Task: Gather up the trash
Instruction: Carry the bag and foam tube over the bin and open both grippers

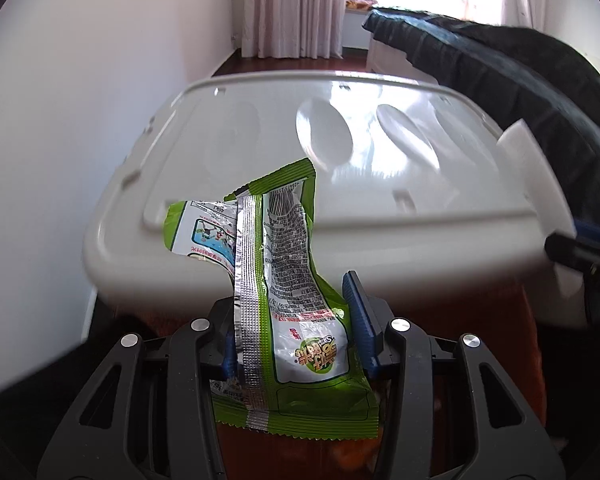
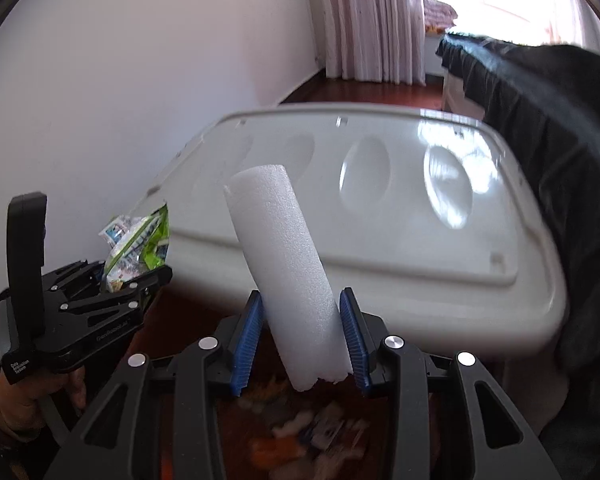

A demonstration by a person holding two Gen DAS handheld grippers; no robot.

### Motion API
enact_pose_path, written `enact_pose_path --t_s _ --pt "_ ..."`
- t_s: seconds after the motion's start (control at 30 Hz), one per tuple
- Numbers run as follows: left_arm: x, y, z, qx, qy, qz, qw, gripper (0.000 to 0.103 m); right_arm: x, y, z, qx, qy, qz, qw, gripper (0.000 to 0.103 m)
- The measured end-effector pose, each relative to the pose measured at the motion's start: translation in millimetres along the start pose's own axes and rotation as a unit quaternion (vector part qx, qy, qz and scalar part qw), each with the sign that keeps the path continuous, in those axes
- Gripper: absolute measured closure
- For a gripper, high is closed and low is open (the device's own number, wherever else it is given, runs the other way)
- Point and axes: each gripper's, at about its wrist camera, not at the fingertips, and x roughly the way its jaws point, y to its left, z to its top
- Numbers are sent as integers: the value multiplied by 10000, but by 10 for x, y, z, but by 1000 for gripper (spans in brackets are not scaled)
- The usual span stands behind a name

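Note:
My left gripper (image 1: 296,316) is shut on a crumpled green and white snack wrapper (image 1: 284,264), which stands up between its blue pads. It also shows in the right wrist view (image 2: 140,240), held by the left gripper (image 2: 112,288) at the lower left. My right gripper (image 2: 300,320) is shut on a white foam tube (image 2: 284,264) that leans up and to the left. The foam tube's end shows at the right edge of the left wrist view (image 1: 536,184). Both grippers hover in front of a white plastic bin lid (image 1: 340,152).
The white lidded storage bin (image 2: 380,208) fills the middle ahead. A dark cloth-covered piece of furniture (image 2: 560,140) stands to the right. A white wall (image 2: 120,80) is on the left, curtains (image 2: 372,20) and a bright window behind. Blurred colourful items lie below on the red-brown floor (image 2: 308,432).

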Motion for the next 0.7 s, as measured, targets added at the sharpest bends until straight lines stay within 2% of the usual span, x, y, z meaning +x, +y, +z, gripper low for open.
enact_pose_path --t_s 0.13,0.27,0.43,0.63,0.7 --pt "-70 -28 -308 97 142 -90 9998 60 93 166 -469 52 434 -12 9990 64" --pt "-77 -90 -536 210 269 -140 9993 60 236 237 -723 117 770 -30 9970 64" --pt "21 -57 -625 168 410 -158 9989 59 426 260 -925 32 1005 -225 9947 64" --pt "90 31 -638 -50 460 -107 9989 55 539 190 -1004 49 1000 -488 9938 61" --pt "86 40 -654 -139 468 -98 9988 48 548 190 -1009 28 970 -601 9935 44"
